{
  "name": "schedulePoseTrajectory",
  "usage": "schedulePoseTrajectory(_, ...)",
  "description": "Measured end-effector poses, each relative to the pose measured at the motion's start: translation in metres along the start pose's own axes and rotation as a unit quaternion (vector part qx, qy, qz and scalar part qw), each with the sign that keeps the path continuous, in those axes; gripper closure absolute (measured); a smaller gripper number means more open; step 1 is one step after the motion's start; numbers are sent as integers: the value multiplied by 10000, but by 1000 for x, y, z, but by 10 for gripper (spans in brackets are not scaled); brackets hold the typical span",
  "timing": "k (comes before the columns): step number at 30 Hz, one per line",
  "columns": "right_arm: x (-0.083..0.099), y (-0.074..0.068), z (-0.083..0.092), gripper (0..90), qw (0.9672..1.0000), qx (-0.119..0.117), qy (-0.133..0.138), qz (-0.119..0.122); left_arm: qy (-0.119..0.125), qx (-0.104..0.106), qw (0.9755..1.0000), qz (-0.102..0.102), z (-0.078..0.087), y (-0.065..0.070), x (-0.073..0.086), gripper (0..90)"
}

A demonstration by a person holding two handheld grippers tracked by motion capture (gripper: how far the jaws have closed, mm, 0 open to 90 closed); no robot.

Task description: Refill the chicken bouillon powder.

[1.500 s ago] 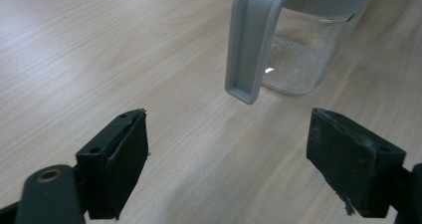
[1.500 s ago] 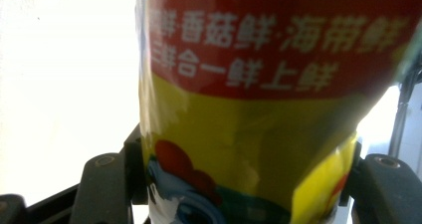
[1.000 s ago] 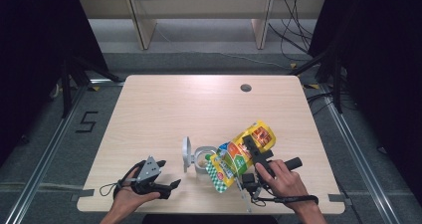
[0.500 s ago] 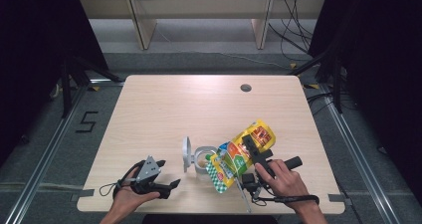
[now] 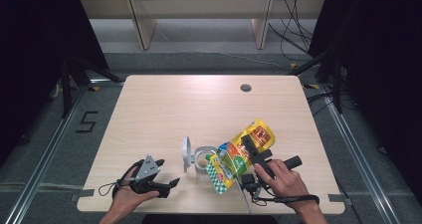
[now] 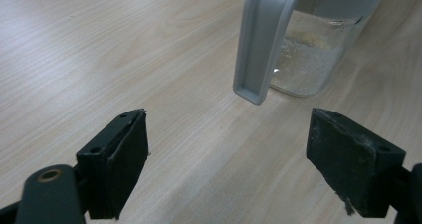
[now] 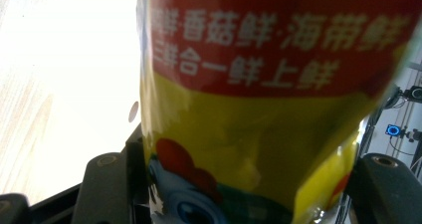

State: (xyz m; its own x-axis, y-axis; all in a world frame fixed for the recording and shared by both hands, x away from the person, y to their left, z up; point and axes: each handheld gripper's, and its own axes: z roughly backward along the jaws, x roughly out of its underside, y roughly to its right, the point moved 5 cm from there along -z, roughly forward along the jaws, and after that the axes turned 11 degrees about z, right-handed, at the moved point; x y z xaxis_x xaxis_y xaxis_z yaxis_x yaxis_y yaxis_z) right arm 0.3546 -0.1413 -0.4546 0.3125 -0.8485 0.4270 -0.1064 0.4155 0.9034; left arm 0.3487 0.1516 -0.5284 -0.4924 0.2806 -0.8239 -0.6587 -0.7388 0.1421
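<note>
We are holding a yellow seasoning bag (image 5: 241, 154) with our right gripper (image 5: 249, 152). Its two black jaws are pinching the bag from both sides, and in the right gripper view the bag (image 7: 259, 109) is sitting right between them. The bag is tipping over, with its low end hanging above the open top of a clear jar (image 5: 201, 159). The jar is standing on the wooden table (image 5: 174, 104), near the front edge and a bit right of the middle. It has a grey handle (image 5: 186, 153) sticking out on its left side.

Our left gripper (image 5: 166, 184) is resting low by the front edge of the table, left of the jar and not touching it. Its jaws are spread wide apart with nothing between them. In the left gripper view we are looking at the jar (image 6: 311, 55) and its grey handle (image 6: 263, 45) just ahead, with some pale grainy stuff at the bottom.

Most of the table behind the jar is bare wood, so there is lots of room there. A small round hole (image 5: 245, 88) is sitting near the far edge. Our right hand (image 5: 283, 179) is close to the front edge.
</note>
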Motion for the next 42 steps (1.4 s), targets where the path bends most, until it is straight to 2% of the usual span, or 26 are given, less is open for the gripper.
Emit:
schedulePoseTrajectory(1,0,0,0,379,10000,6,12,21,-28,-6,9999,127,-1,1,1,164)
schedulePoseTrajectory(2,0,0,0,379,10000,11,11,27,-54,-64,10000,4,-1,-1,0,164)
schedulePoseTrajectory(4,0,1,0,379,10000,20,-4,38,-40,-5,10000,-22,-2,0,0,164)
schedulePoseTrajectory(5,0,1,0,379,10000,26,4,62,-63,-32,9999,88,-2,2,1,164)
schedulePoseTrajectory(6,0,1,0,379,10000,24,17,85,-108,-29,9999,-80,-1,0,1,164)
schedulePoseTrajectory(7,0,2,0,379,10000,38,8,74,-136,-75,9999,-8,-1,0,1,164)
schedulePoseTrajectory(9,0,0,0,379,10000,-25,-16,26,-142,-53,9997,-172,0,-1,0,164)
schedulePoseTrajectory(11,-1,3,0,379,9998,27,32,183,3,-12,9999,128,-3,2,1,164)
schedulePoseTrajectory(12,0,0,1,379,10000,2,5,16,-36,-15,9999,98,-2,2,1,164)
schedulePoseTrajectory(13,0,0,1,379,10000,1,5,22,-28,-25,10000,-23,-2,0,0,164)
schedulePoseTrajectory(16,0,1,2,379,9999,-63,-31,90,-51,-38,10000,35,-1,0,1,164)
schedulePoseTrajectory(18,-1,2,1,380,9999,77,15,88,-37,-25,10000,76,-1,1,1,164)
schedulePoseTrajectory(19,0,2,2,380,9999,-1,-21,100,-67,-5,9999,83,-1,1,1,164)
schedulePoseTrajectory(20,-1,1,1,380,9999,-63,-23,114,-47,3,10000,72,-1,1,1,164)
schedulePoseTrajectory(22,-1,4,2,380,9998,44,-5,187,-31,-22,10000,-3,0,0,1,164)
schedulePoseTrajectory(23,-1,3,1,380,9999,88,26,93,-44,-29,10000,-27,-1,0,1,163)
schedulePoseTrajectory(24,0,3,1,380,9999,87,16,98,-36,-2,10000,-7,-1,0,0,164)
schedulePoseTrajectory(25,0,2,2,380,9999,-51,-25,131,-27,-5,10000,3,-1,0,1,163)
schedulePoseTrajectory(30,0,5,2,380,9998,42,-25,184,-2,-17,10000,32,-1,1,0,163)
schedulePoseTrajectory(34,1,3,3,380,9999,-23,-40,144,-59,-52,10000,-42,0,-1,1,163)
schedulePoseTrajectory(35,1,3,3,380,9999,-23,-30,160,3,-11,10000,33,-1,1,0,163)
schedulePoseTrajectory(36,1,3,3,380,9999,-24,-39,106,-72,-61,9999,-59,0,-1,1,163)
schedulePoseTrajectory(37,1,4,3,380,9998,-10,-27,213,-51,-28,10000,-36,0,-1,1,163)
schedulePoseTrajectory(38,1,2,4,380,9999,-25,-65,75,-34,-14,10000,-17,0,0,1,163)
schedulePoseTrajectory(39,1,5,3,380,9997,10,-19,228,-38,-7,10000,-4,-1,0,1,163)
schedulePoseTrajectory(42,1,3,3,381,9998,-29,-30,174,-47,-2,10000,-13,0,0,1,163)
